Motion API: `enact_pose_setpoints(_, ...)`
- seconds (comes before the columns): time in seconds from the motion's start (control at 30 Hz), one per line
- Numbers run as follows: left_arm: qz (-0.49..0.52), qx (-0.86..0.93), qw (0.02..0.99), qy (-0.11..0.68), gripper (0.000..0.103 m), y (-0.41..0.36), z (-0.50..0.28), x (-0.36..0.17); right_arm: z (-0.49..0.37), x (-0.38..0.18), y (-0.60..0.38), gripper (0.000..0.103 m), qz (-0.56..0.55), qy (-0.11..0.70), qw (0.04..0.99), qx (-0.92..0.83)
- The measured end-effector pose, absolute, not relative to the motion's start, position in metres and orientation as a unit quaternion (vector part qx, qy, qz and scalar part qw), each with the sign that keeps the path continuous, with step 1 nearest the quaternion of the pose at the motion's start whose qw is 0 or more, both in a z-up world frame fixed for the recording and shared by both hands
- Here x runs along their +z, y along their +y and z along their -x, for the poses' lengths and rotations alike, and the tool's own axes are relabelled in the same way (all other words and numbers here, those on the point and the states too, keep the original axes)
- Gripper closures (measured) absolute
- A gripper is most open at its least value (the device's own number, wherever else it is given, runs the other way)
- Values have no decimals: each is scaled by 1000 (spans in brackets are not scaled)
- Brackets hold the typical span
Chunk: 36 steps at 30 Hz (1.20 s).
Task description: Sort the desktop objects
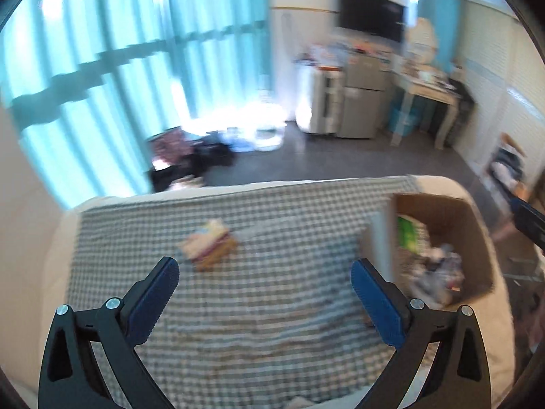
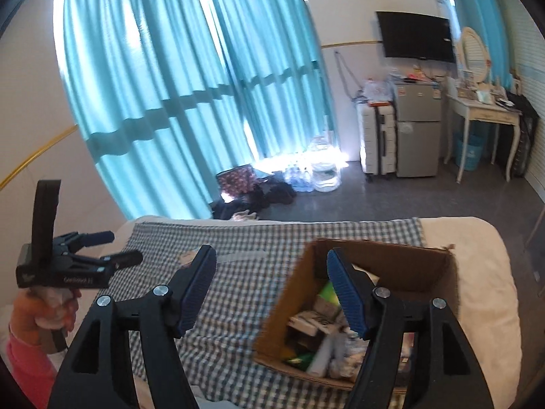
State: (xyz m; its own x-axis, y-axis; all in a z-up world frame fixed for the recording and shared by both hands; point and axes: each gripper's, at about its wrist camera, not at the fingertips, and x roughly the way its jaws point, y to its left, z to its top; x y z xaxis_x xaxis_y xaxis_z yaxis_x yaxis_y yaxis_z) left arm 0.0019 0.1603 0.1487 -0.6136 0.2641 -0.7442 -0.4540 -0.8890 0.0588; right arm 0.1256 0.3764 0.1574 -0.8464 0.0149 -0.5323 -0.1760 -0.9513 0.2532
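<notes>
Both tongs, left (image 1: pixel 265 271) and right (image 2: pixel 271 260), gape empty. The small packet (image 1: pixel 209 243) mid-bed lies soft and flat, so it may slip before reaching the cardboard box (image 2: pixel 402 266) near the bed's right edge.

Daylight glows through the teal curtains (image 2: pixel 190 78) and flares white on the floor (image 2: pixel 306 167) beneath them. The left wrist view is smeared with motion blur; the right is sharper. Fisheye bending curves both edges.
</notes>
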Motion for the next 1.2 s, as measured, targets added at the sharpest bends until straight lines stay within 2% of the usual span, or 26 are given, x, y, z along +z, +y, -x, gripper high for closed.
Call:
enact_pose_setpoints(0.23, 402, 901, 146, 77, 0, 94, 20, 76, -64, 109, 293, 34, 285, 133, -13, 949)
enact_pose_setpoints(0.4, 426, 897, 103, 62, 0, 71, 41, 15, 7, 37, 267, 32, 352, 134, 12, 926)
enact_pose_setpoints(0.67, 456, 889, 48, -18, 0, 67, 92, -68, 102, -78, 315, 32, 398, 280, 97, 868)
enact_pose_setpoints(0.8, 455, 887, 41, -68, 0, 82, 119, -89, 132, -112, 340, 32, 410, 302, 120, 852)
enact_pose_setpoints(1.03, 449, 886, 26, -115, 0, 114, 173, -109, 185, -130, 367, 32, 411, 306, 130, 849)
enact_pose_setpoints(1.2, 450, 879, 4, -155, 0, 124, 195, -125, 188, -157, 389, 32, 408, 379, 123, 821)
